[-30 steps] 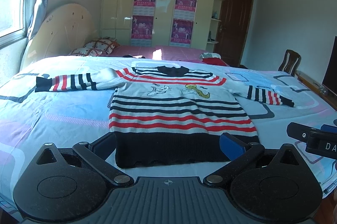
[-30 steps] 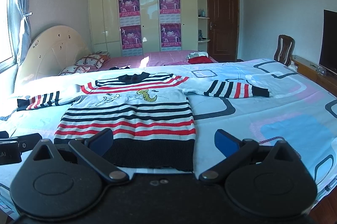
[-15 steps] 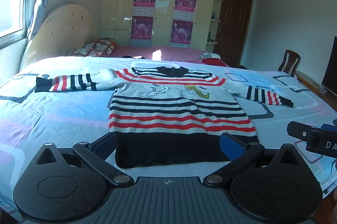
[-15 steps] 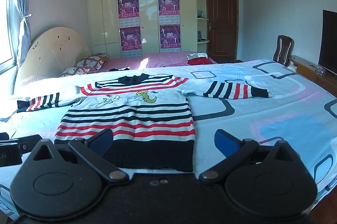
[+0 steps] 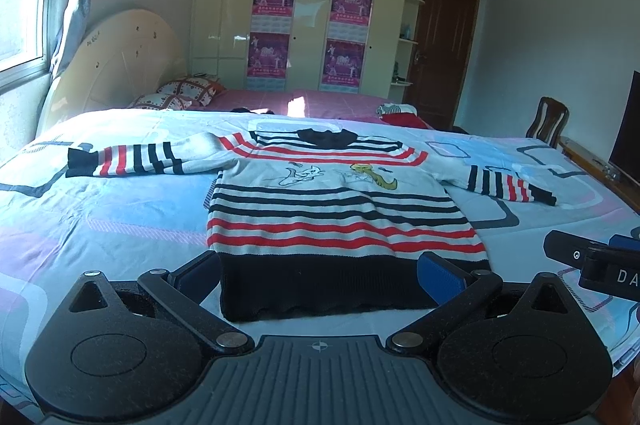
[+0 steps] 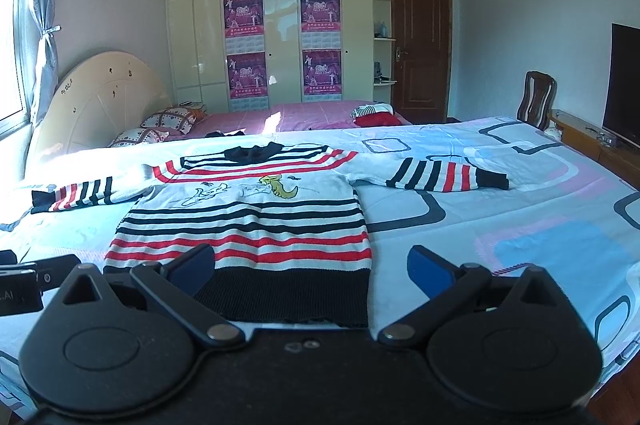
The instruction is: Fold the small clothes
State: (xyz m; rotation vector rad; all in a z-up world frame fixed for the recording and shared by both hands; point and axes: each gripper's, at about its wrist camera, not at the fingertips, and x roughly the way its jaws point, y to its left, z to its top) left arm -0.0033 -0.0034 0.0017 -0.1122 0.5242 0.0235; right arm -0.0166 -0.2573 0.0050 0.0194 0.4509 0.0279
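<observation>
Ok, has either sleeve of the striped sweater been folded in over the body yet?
No: in the left wrist view both sleeves of the sweater lie spread out sideways on the bed.

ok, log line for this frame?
stage: pre-fold | sweater: flat on bed, sleeves spread | left tongs: open, at hem | right tongs: open, empty

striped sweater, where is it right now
The striped sweater lies flat on the bed, sleeves spread, its black hem nearest both open claws; it is centred in the left wrist view and left of centre in the right.
</observation>
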